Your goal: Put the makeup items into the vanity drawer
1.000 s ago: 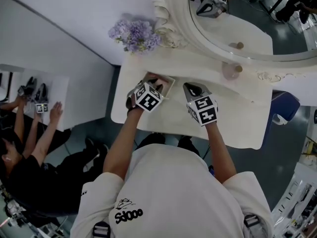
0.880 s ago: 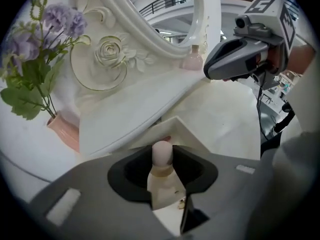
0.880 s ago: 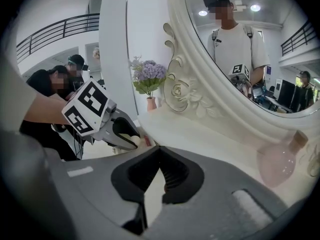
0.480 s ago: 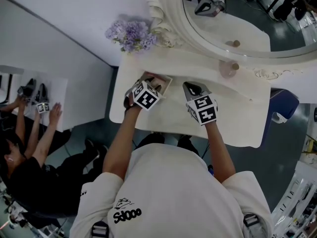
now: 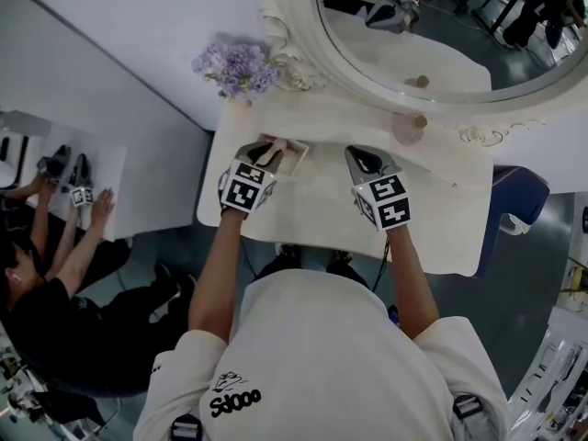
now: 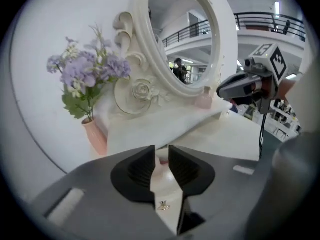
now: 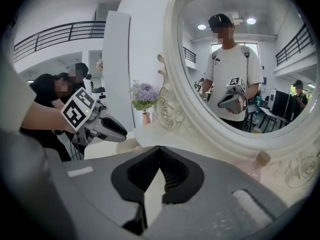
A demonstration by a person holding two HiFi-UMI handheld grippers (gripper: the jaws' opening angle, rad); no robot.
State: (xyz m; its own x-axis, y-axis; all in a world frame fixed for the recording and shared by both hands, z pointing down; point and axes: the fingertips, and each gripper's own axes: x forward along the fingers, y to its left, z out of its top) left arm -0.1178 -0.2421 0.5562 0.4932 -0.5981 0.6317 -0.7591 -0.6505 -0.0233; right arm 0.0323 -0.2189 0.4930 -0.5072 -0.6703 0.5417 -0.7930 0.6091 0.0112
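A small open drawer [image 5: 287,157] sits in the top of the white vanity [image 5: 322,211], with a pinkish item [image 6: 162,159] lying inside. My left gripper [image 5: 263,159] hovers at the drawer's near edge. Its jaws [image 6: 161,163] are closing with a narrow gap and nothing between the pads. A small gold knob [image 6: 163,205] shows below them. My right gripper [image 5: 364,161] rests over the middle of the tabletop, shut and empty [image 7: 160,156]. Each gripper appears in the other's view, the right gripper [image 6: 245,86] and the left gripper [image 7: 107,126].
A big oval mirror [image 5: 432,26] in a carved white frame stands at the back. A vase of purple flowers [image 5: 237,67] is at the back left, and a pink bottle [image 5: 404,129] sits at the mirror's foot. People sit on the floor to the left [image 5: 55,246].
My left gripper has drawn back from inside the drawer toward the near left, and its cube has turned. The right gripper has stayed in place.
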